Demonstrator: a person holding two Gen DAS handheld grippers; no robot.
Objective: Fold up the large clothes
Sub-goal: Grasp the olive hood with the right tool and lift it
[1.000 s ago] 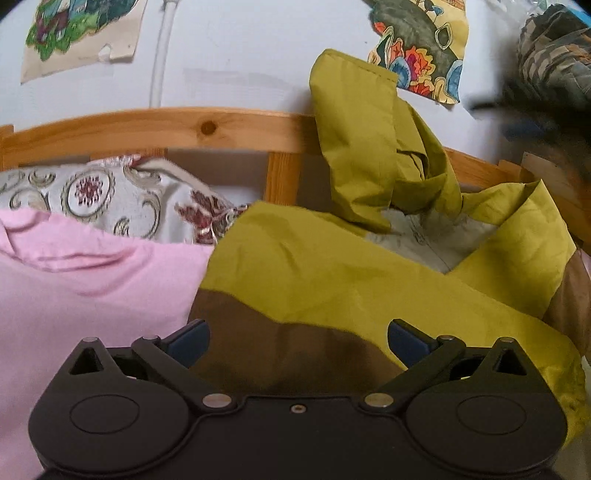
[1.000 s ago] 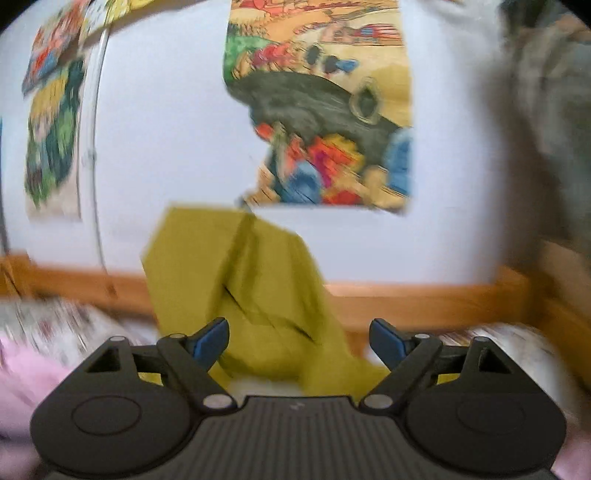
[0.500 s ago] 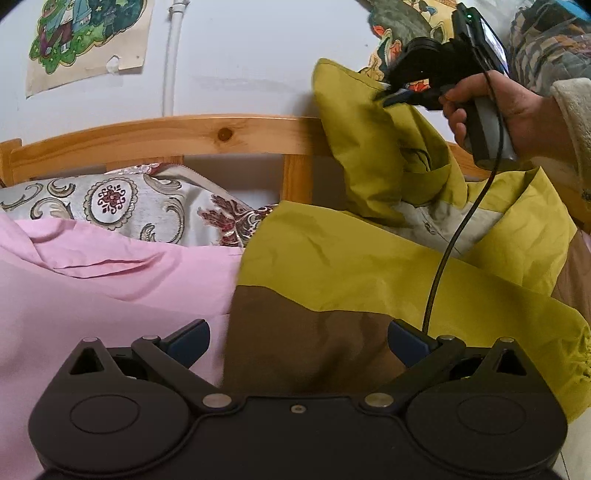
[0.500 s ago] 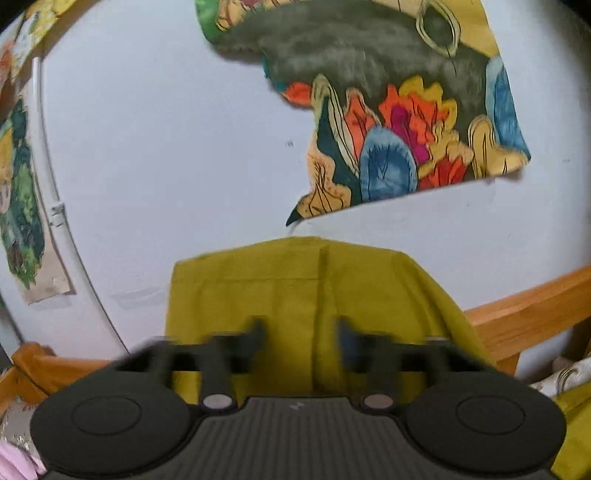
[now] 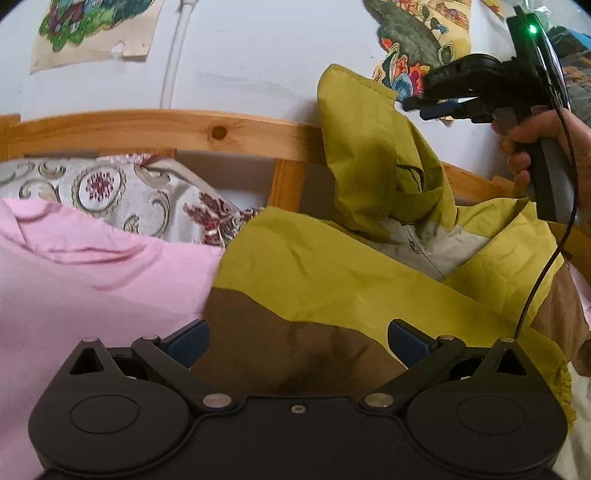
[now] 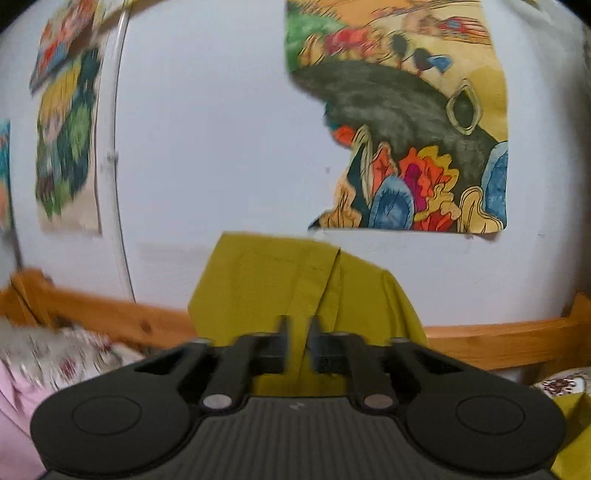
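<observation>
Pink sheet (image 5: 92, 295) covers the left of the bed, one patterned pillow (image 5: 122, 195) behind it against the wooden bed rail (image 5: 166, 129). One olive-and-brown jacket (image 5: 332, 280) lies right of the sheet, spread on the bed, grey lining showing near the collar, one sleeve or flap lifted upright against the white wall (image 5: 258, 55). Left gripper (image 5: 297, 341) hovers low over the jacket's brown hem, jaws spread wide, holding nothing. Right gripper (image 5: 428, 107) at upper right, held by one hand (image 5: 539, 140), one black cable hanging from it. In the right wrist view the right gripper (image 6: 297, 345) has its fingers nearly together, pinching the raised olive fabric between them. Two torn colourful posters on the wall in the left wrist view: one at left (image 5: 92, 29), one at right (image 5: 417, 48). One white pipe (image 5: 177, 51) runs down the wall between them.
</observation>
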